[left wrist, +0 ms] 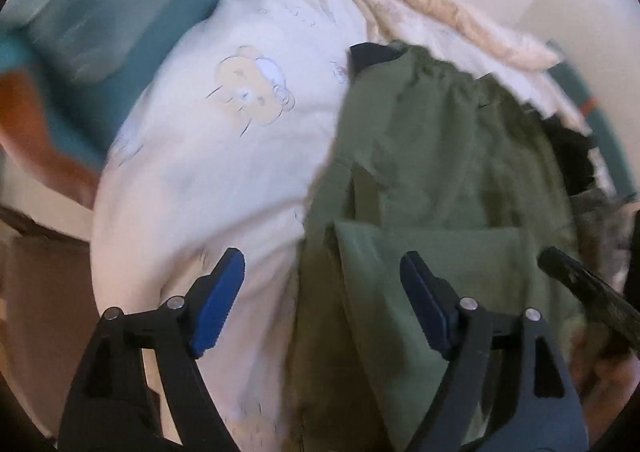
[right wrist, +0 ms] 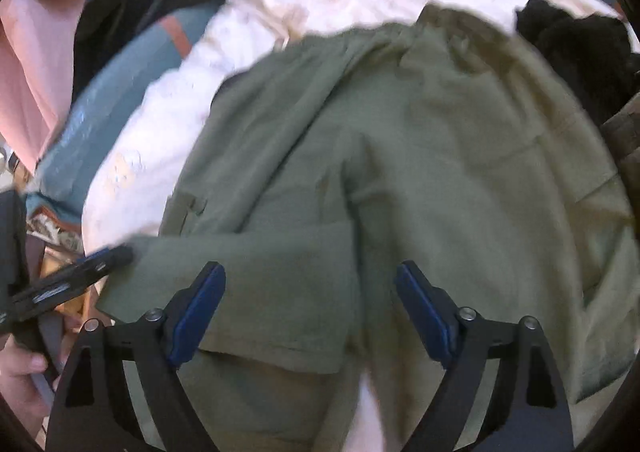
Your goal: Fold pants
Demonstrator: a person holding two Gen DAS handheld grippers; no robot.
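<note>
The olive-green cotton pants [right wrist: 400, 172] are lying mid-frame on a cream bear-print bedcover [left wrist: 224, 156], hem flap already folded over; both left gripper [left wrist: 322, 300] and right gripper [right wrist: 310, 312] fingers are standing wide, gripping nothing, further folds remaining.

Both wrist cameras look steeply down, close over the same green pants [left wrist: 432, 156] on white bedding [left wrist: 208, 156].

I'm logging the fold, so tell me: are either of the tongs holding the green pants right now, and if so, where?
Nothing is held. The left tongs and the right tongs both stand open above the green pants, with no cloth pinched between their pads.
</note>
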